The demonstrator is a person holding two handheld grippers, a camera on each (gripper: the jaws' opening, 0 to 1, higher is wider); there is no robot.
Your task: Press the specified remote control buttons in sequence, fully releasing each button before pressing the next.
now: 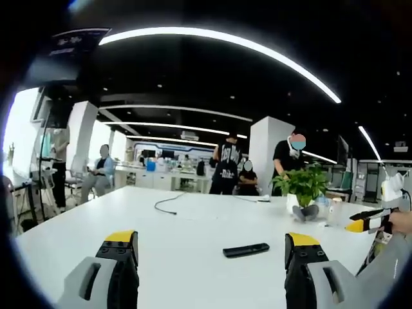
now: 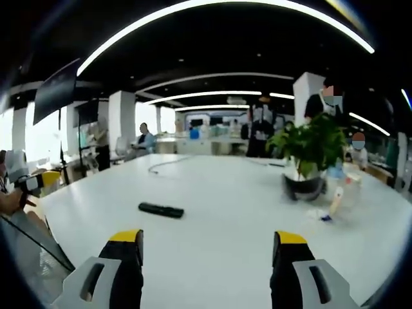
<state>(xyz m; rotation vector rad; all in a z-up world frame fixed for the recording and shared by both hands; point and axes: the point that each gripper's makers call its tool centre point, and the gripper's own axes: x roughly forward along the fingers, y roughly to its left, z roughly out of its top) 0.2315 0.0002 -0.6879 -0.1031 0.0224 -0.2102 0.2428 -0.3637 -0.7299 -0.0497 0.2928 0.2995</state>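
Black fingers, yellow tips, grey housings; grey sleeve.

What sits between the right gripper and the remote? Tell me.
Nothing: in the right gripper view, bare white table runs from the open right gripper to the black remote.

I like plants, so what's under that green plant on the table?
The plant grows from a dark pot standing on the white table. Soil inside the pot is hidden by leaves and rim.
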